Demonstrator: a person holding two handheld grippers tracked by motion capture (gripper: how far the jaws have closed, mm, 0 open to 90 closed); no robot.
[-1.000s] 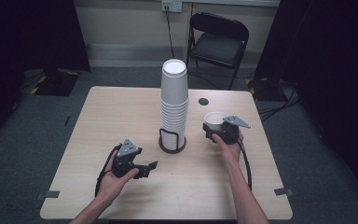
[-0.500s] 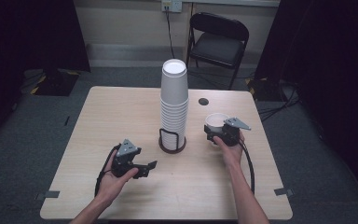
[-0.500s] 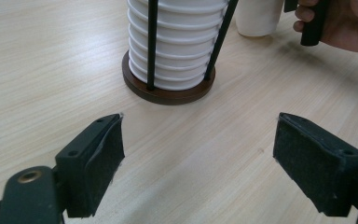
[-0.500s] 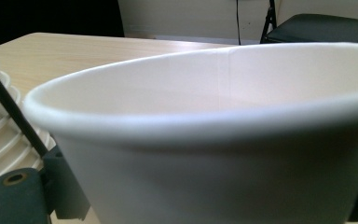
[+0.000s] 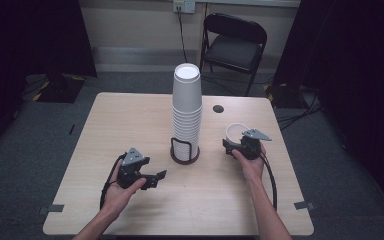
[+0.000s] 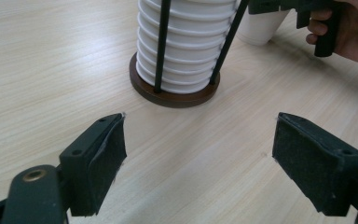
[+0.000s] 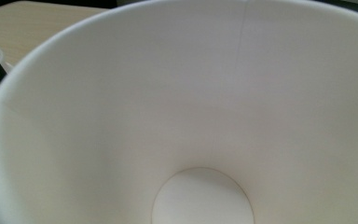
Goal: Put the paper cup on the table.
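Desk evenly lit from overhead; surroundings left and right fall dark. Soft shadows. Near cup interior slightly blurred, washed pale.

A single white paper cup stands upright, mouth up and empty, on the light wooden table, right of a tall stack of white cups nested upside down in a black wire holder on a round brown base.

The surface is pale matt wood-grain laminate. The stacked paper cups look smooth and white, on a brown wooden holder base with black metal rods. The left gripper jaws carry rough black padding.
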